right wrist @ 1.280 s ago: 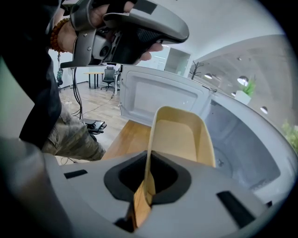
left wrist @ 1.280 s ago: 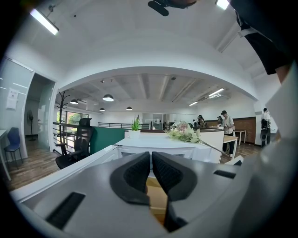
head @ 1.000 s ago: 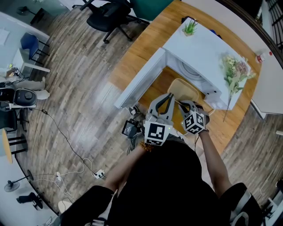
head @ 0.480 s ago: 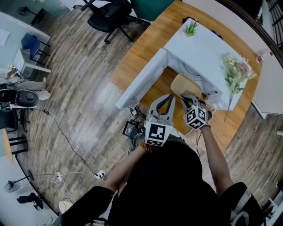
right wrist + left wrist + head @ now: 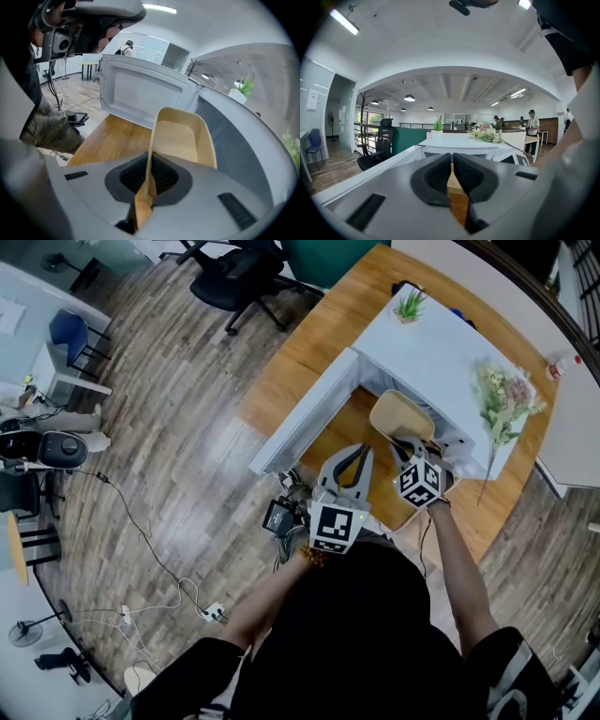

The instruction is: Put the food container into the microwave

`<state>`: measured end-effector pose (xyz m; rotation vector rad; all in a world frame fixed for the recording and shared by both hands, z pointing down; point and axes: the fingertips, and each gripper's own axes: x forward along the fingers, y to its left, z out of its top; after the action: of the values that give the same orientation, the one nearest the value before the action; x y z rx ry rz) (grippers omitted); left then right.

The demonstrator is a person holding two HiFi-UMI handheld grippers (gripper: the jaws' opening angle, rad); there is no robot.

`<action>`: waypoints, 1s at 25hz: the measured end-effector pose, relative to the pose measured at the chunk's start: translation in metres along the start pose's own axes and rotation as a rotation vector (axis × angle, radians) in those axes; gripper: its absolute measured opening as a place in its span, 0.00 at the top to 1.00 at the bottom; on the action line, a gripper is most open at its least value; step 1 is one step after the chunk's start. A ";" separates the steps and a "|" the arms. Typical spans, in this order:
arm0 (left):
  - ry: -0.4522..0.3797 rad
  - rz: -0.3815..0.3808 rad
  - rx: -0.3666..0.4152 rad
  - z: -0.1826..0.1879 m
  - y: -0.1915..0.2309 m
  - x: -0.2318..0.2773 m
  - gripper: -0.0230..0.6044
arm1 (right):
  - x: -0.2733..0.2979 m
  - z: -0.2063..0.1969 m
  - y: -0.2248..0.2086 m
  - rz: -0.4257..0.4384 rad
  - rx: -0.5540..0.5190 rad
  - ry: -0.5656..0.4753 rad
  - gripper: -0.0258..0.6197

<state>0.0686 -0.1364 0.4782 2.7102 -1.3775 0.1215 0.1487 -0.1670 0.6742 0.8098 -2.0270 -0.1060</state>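
A beige food container (image 5: 401,416) hangs at the mouth of the white microwave (image 5: 441,343), whose door (image 5: 305,413) stands swung open to the left. My right gripper (image 5: 409,450) is shut on the container's near rim. In the right gripper view the container (image 5: 180,138) stands out ahead of the right gripper (image 5: 149,180), with the open door (image 5: 140,96) behind it and the microwave body (image 5: 243,140) to the right. My left gripper (image 5: 351,452) sits just left of it over the wooden table (image 5: 300,343). In its own view the left gripper (image 5: 452,161) is shut and empty.
A small potted plant (image 5: 406,304) and a bunch of flowers (image 5: 502,395) lie on the microwave's top. An office chair (image 5: 230,273) stands beyond the table. A black device (image 5: 279,515) and cables lie on the floor near my feet. People (image 5: 531,129) stand far off.
My right gripper has carried the container away from me toward the microwave opening. The left gripper has stayed where it was.
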 end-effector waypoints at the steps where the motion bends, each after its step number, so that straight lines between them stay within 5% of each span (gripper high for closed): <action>1: 0.001 0.001 0.001 0.000 0.000 0.000 0.90 | 0.002 -0.001 -0.002 -0.002 0.000 0.003 0.92; 25: 0.022 0.005 0.003 -0.005 0.009 0.008 0.90 | 0.047 -0.014 -0.048 -0.123 0.014 0.108 0.92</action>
<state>0.0659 -0.1477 0.4844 2.6995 -1.3797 0.1530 0.1664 -0.2285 0.6987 0.9295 -1.8782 -0.1156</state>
